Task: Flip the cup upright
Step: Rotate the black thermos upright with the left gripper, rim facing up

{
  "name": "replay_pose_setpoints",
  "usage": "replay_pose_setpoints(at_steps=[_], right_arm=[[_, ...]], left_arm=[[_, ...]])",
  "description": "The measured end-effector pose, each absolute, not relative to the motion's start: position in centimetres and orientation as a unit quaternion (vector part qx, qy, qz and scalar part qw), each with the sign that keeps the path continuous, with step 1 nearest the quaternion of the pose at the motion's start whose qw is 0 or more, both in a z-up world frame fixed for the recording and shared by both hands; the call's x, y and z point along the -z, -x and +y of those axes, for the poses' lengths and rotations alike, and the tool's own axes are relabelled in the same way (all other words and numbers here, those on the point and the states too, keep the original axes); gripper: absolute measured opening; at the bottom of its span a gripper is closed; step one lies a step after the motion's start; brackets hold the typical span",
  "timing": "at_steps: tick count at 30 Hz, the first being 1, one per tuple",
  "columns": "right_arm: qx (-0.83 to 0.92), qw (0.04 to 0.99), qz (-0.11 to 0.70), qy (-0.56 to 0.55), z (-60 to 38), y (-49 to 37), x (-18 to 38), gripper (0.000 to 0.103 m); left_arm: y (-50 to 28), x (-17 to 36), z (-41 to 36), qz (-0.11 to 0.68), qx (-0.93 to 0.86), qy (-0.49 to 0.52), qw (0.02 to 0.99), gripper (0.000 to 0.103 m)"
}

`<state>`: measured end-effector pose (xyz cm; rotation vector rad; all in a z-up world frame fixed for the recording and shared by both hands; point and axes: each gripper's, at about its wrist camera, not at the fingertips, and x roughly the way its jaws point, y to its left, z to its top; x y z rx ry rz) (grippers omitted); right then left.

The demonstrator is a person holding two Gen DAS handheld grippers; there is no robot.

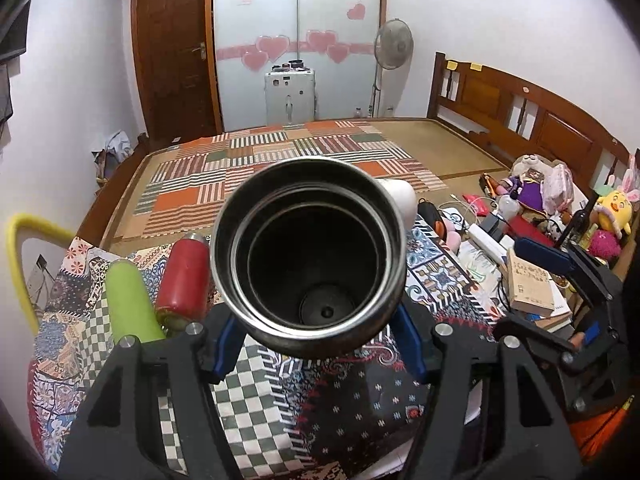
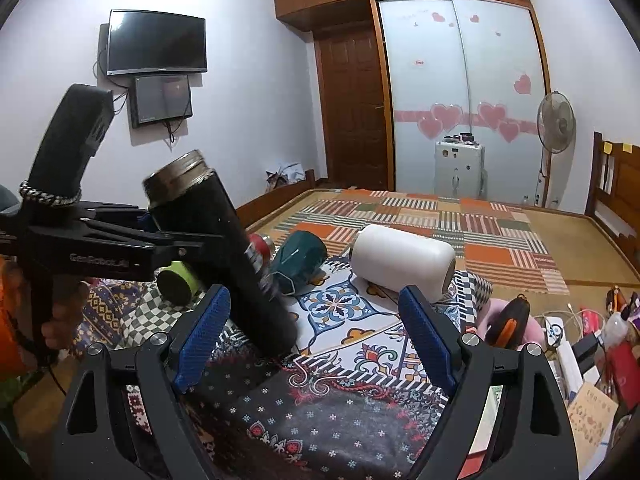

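Observation:
My left gripper is shut on a black steel cup; its open mouth faces the left wrist camera. In the right wrist view the same black cup stands tilted, mouth up and leaning left, its base touching the patterned cloth, with the left gripper clamped on its upper body. My right gripper is open and empty, low over the cloth just right of the cup's base.
A white cup, a teal cup, a red cup and a green cup lie on their sides on the cloth. Books, cables and plush toys crowd the right side. A patchwork mat lies beyond.

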<state>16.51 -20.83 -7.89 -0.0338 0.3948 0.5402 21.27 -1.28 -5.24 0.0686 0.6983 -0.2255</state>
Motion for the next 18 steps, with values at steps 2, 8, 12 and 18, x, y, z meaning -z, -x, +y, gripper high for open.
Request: replay_pose_setpoints(at_steps=[2,8,12,18], right_arm=[[-0.265,0.945,0.194,0.016,-20.9,-16.7,7.9,0.084],[-0.263,0.945,0.196,0.016,-20.9,-16.9,8.2,0.084],[-0.263,0.944,0.199,0.014,-20.9,-17.0,8.3,0.084],[-0.266,0.943,0.197,0.009,-20.7,-16.9,8.0,0.084]], left_arm=[[-21.7,5.4,-1.5,0.339,0.108,-0.038,0.934,0.064],[-22.3,6.1,-2.1,0.336,0.112,-0.047,0.934,0.064],[-22.3,6.3,-1.9,0.334,0.112,-0.047,0.935,0.064],[-21.9,6.3,-2.0,0.331,0.105,-0.051,0.937,0.066]])
